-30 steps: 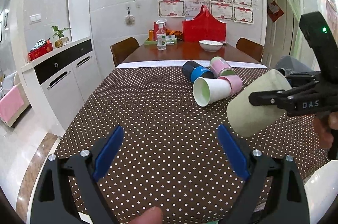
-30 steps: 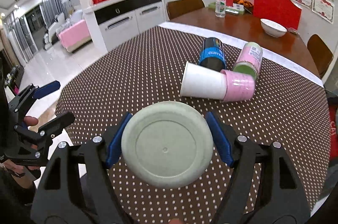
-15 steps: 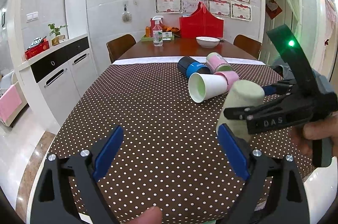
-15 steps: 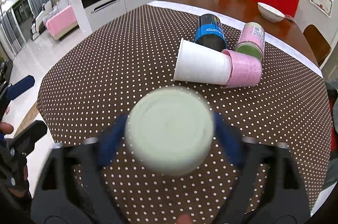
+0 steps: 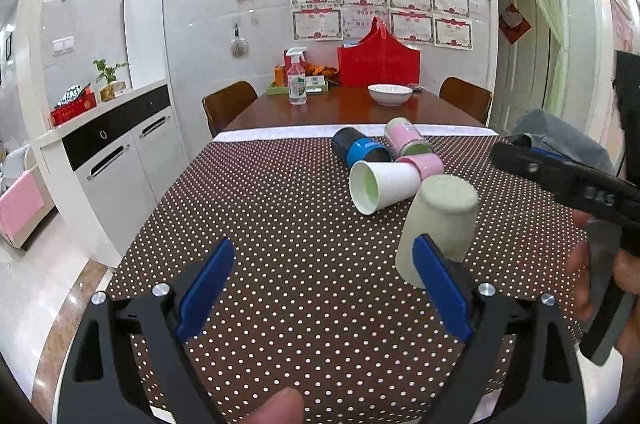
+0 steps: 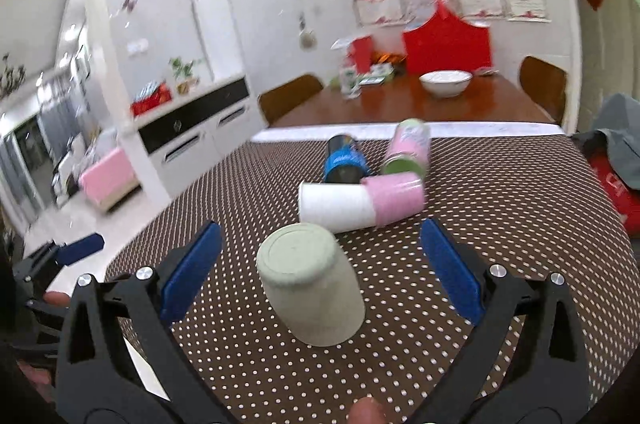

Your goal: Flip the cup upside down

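Note:
A pale green cup [image 6: 310, 284] stands upside down on the brown dotted tablecloth [image 6: 500, 208], base up; it also shows in the left wrist view [image 5: 440, 220]. My right gripper [image 6: 320, 272] is open, its blue pads apart on either side of the cup and not touching it. My left gripper [image 5: 320, 288] is open and empty over the cloth, its right pad in front of the cup's lower edge.
Behind the green cup lie a white cup [image 5: 382, 184], a pink cup [image 5: 428, 164], a blue-and-black cup [image 5: 360, 148] and a pink-and-green cup [image 5: 406, 136]. A white bowl [image 5: 390, 93], a spray bottle [image 5: 297, 76] and a red bag [image 5: 378, 60] stand on the far wooden table.
The right gripper turned the green cup from its side to base up, set it on the cloth and opened off it. The left gripper stayed open and nearly still.

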Available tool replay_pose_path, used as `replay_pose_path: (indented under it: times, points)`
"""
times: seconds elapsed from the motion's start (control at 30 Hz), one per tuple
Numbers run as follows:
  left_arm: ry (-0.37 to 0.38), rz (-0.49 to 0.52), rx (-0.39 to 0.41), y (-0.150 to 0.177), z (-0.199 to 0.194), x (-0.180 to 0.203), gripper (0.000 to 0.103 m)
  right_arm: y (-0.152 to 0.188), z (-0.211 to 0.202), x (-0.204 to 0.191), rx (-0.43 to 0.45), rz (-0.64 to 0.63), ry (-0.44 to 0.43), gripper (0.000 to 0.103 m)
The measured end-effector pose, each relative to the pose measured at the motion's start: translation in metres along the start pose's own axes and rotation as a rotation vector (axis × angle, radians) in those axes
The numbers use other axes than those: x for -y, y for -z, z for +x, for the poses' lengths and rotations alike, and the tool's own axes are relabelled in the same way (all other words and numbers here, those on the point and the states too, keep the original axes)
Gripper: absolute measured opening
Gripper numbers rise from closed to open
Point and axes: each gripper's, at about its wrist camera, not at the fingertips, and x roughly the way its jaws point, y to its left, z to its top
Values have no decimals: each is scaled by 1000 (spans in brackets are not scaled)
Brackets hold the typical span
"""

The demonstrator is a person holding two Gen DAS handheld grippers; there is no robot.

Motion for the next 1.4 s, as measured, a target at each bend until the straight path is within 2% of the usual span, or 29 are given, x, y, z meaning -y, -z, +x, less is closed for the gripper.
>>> replay_pose_path:
  times: [0.23,0.5,1.03,1.4]
  points:
    - [-22,4,52,-12,-18,8,89,2,-46,-4,64,36,113,97]
    - [-61,1,120,-20,-44,12,89,11,-70,-14,89,17,257,97]
    - [-90,-14,178,-27,-71,6,89,12,-72,-56,125,-62,334,97]
    - [-100,-17,189,-19,-74,9,89,15,-75,-62,143,-67,341,97]
